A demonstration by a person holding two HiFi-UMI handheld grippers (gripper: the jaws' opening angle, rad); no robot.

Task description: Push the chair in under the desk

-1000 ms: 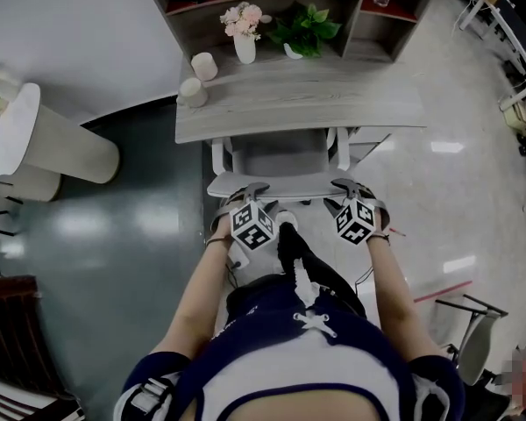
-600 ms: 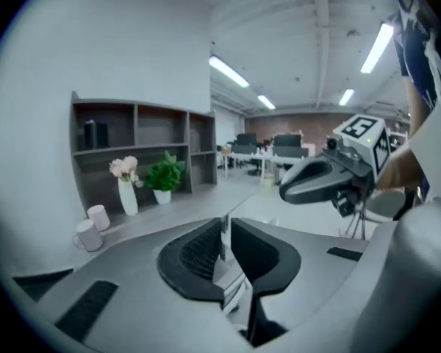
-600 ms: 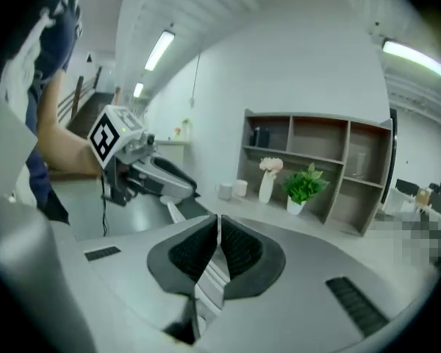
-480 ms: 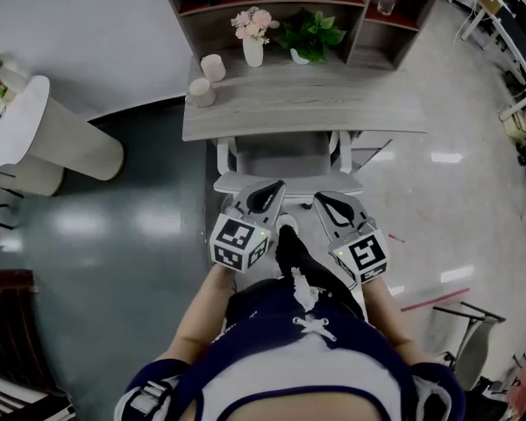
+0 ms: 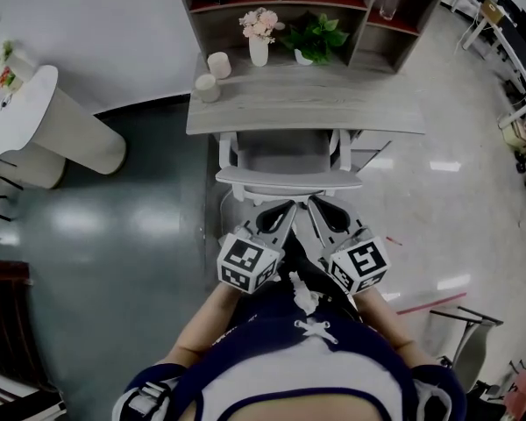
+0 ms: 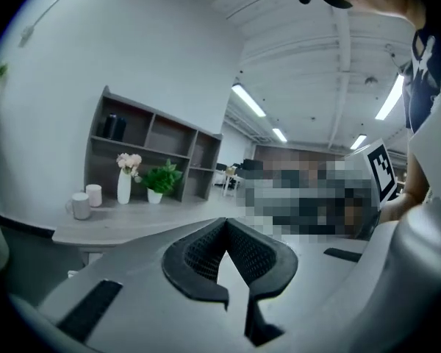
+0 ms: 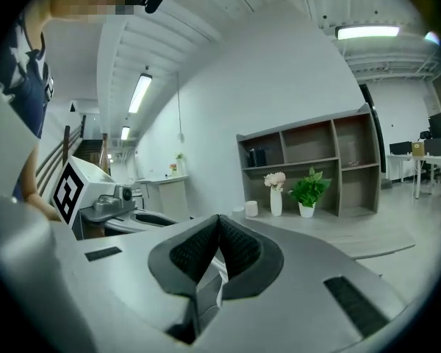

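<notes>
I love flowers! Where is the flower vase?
In the head view, the vase stands at the back of the desk, left of the green plant and right of two white cups.

Left gripper (image 6: 225, 228) is holding its jaws pressed together on nothing, facing over a desk (image 6: 136, 226). The desk is carrying two cups (image 6: 79, 206), a flower vase (image 6: 124, 187) and a potted plant (image 6: 160, 179). A shelf unit (image 6: 156, 144) is standing behind.

In the lower centre of the head view, the left gripper (image 5: 283, 210) and right gripper (image 5: 316, 205) sit side by side, tips angled toward each other. Each has its fingers (image 6: 195, 254) pressed together with nothing between them. The forearms (image 5: 199, 333) run back toward the bottom edge.
</notes>
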